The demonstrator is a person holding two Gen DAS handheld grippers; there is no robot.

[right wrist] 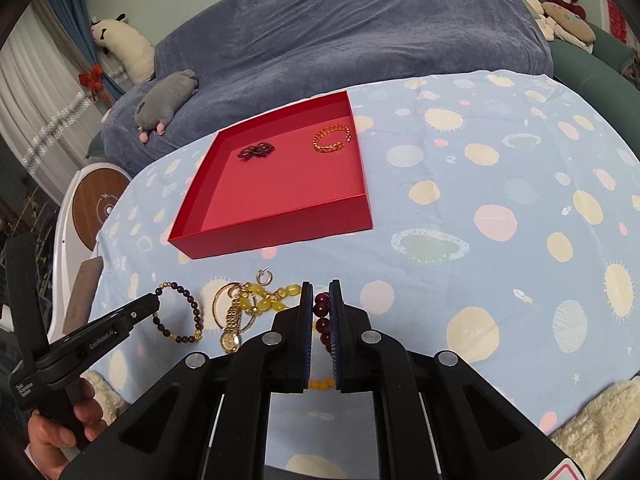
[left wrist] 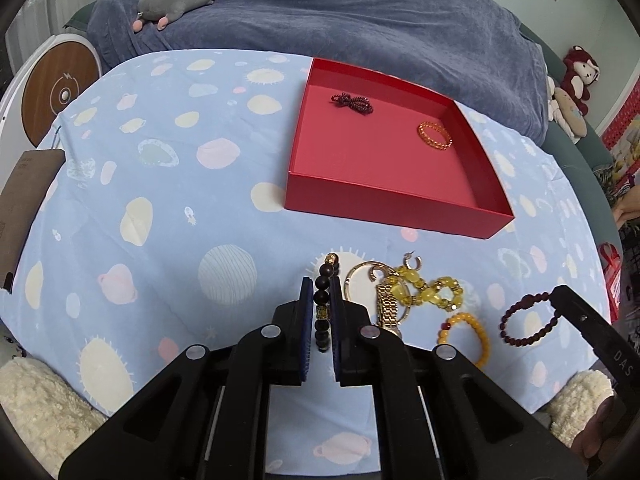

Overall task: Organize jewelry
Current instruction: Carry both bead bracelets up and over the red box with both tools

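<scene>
Both grippers are down on the table [left wrist: 168,184] at once, each on a bracelet. The left gripper [left wrist: 321,280] has its jaws clamped on the dark bead bracelet [left wrist: 323,304], squeezed into a narrow loop whose long axis runs straight out along the fingers toward the red box [left wrist: 384,196]. From the right wrist view that same bracelet [right wrist: 182,314] lies as an open oval, pinched at its left end.

The right gripper [right wrist: 321,285] has its jaws closed on the maroon bead bracelet [right wrist: 323,322], its beads stacked in a line between the pads. In the left view it [left wrist: 528,322] spreads as a round ring, gripped on its right side.

Between them sits a tangle: gold watch [left wrist: 387,306], yellow bead bracelet [left wrist: 430,290], an orange bead bracelet [left wrist: 468,334] nearest us.

Inside the box, a dark twisted chain [left wrist: 352,103] lies near the far-left corner, and an orange ring bracelet [left wrist: 435,135] near the right wall, well apart.
</scene>
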